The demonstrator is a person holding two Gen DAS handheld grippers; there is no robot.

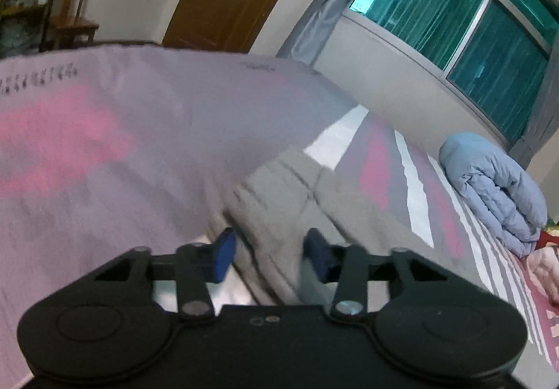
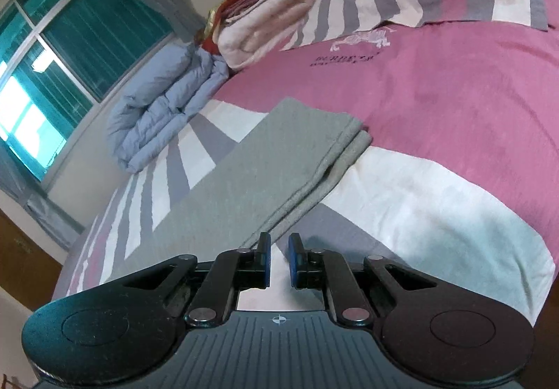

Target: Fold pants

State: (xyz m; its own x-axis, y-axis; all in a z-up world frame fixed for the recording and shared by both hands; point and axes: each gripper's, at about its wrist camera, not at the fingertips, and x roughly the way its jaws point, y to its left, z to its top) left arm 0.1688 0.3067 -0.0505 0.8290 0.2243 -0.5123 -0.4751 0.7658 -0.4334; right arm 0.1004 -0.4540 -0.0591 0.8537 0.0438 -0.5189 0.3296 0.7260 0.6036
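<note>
Grey knit pants lie folded lengthwise on the bed; soft and limp, they would sag unless taken at the doubled end. The left gripper stands wide open around cloth, the right gripper slightly open, empty, beside the edge.

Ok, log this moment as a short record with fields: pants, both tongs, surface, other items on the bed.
pants: grey pants, laid lengthwise in a long strip on the bed
left tongs: left tongs open, grey fabric between the fingers, blurred
right tongs: right tongs open, nothing held, at the strip's near end
surface: striped bedspread
other items: folded blue duvet, pink blanket stack
</note>
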